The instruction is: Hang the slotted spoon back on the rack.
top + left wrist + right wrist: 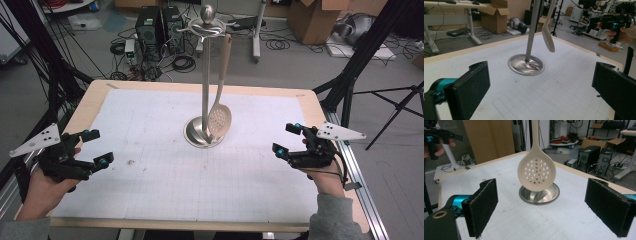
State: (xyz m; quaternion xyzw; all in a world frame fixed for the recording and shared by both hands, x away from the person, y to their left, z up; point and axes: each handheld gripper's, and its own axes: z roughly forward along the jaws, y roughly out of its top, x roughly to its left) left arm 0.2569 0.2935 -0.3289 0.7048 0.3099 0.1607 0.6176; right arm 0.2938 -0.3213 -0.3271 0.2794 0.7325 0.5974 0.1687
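Note:
A cream slotted spoon (220, 117) hangs from a metal utensil stand (204, 75) in the middle of the table; its perforated bowl hovers just above the stand's round base (195, 136). The spoon (537, 172) faces the right gripper view; in the left gripper view the spoon (548, 37) shows edge-on beside the pole (531, 32). My left gripper (99, 147) is open at the table's left side, apart from the stand. My right gripper (287, 140) is open at the right side, also apart. Both hold nothing.
A white gridded mat (165, 180) covers the wooden table (85, 102). Computer towers (160, 30), cables and cardboard boxes (312, 20) lie on the floor beyond the far edge. Black tripod legs (360, 55) stand right of the table.

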